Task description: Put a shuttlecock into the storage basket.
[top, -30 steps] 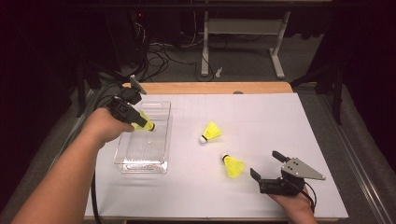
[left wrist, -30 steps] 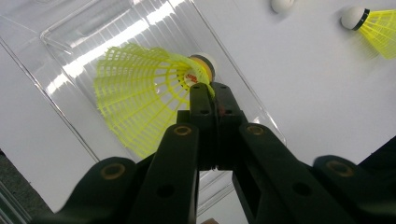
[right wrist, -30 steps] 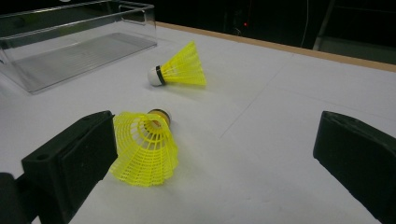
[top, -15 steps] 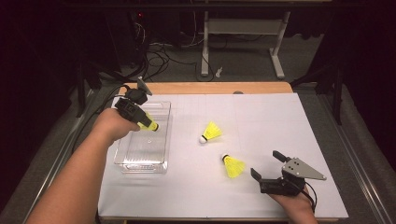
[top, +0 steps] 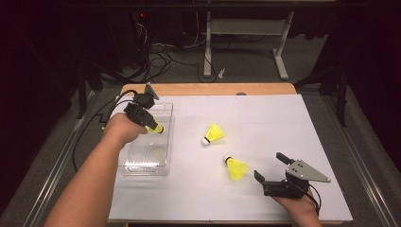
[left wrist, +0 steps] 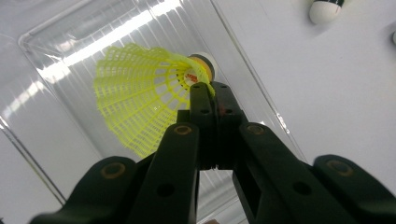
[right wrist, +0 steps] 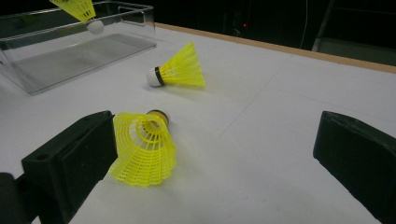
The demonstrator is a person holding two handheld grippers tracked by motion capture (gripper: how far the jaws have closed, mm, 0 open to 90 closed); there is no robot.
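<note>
Pinching a yellow shuttlecock point(left wrist: 140, 98) above the clear box point(top: 142, 158), left tongs point(left wrist: 210, 88) clamp tight; right tongs point(right wrist: 215, 154) gape, seemingly empty.

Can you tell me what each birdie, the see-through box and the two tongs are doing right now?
Held shuttlecock: pinched near its cork, hanging over the box.
Left tongs: shut on that shuttlecock.
Clear box: upright, lidless, nothing lying in it.
Far shuttlecock: lying on its side on the table.
Near shuttlecock: lying on its side, loose.
Right tongs: open, holding nothing.
</note>
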